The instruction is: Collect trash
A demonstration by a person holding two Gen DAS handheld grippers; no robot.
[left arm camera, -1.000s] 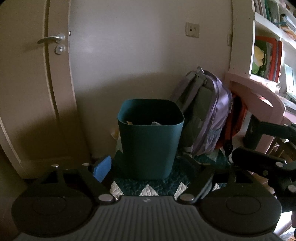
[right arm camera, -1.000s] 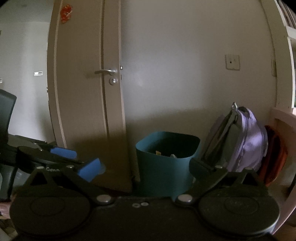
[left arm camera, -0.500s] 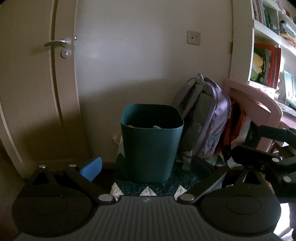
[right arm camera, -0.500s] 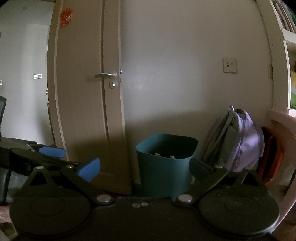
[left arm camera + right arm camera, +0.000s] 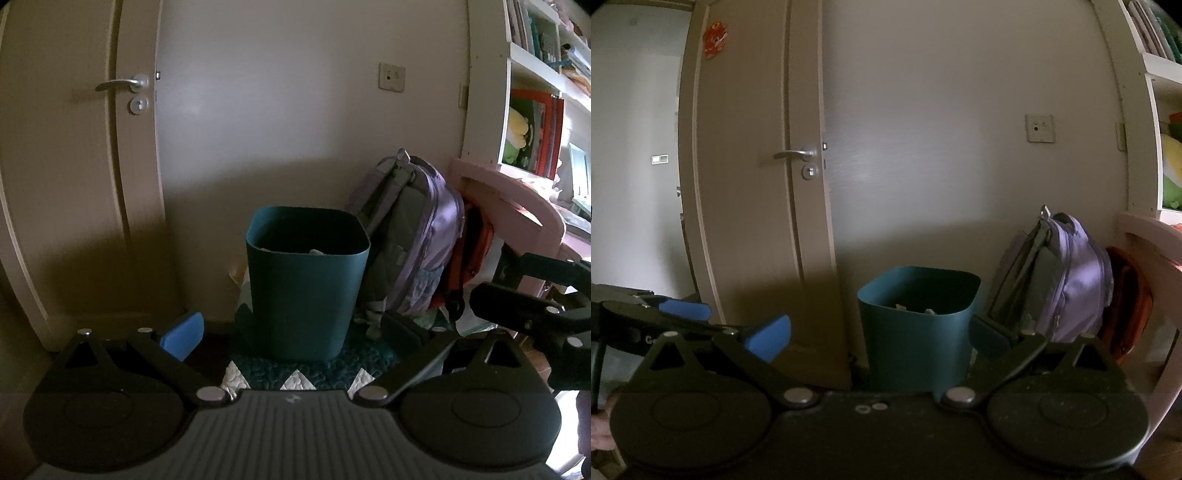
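Both tools, left tool [image 5: 293,330] and right tool [image 5: 881,338], gape empty toward a teal bin [image 5: 308,280] beside a purple backpack [image 5: 413,236].

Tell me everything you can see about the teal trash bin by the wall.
The teal trash bin is a smooth, plastic-looking tub with rounded corners, no lid, and walls tapering slightly toward the base. It stands upright on a dark green rug with white triangles, close to the wall, between the door and a purple backpack; whether the backpack touches it cannot be told. A few pale scraps show just below its rim. No gripper touches it.
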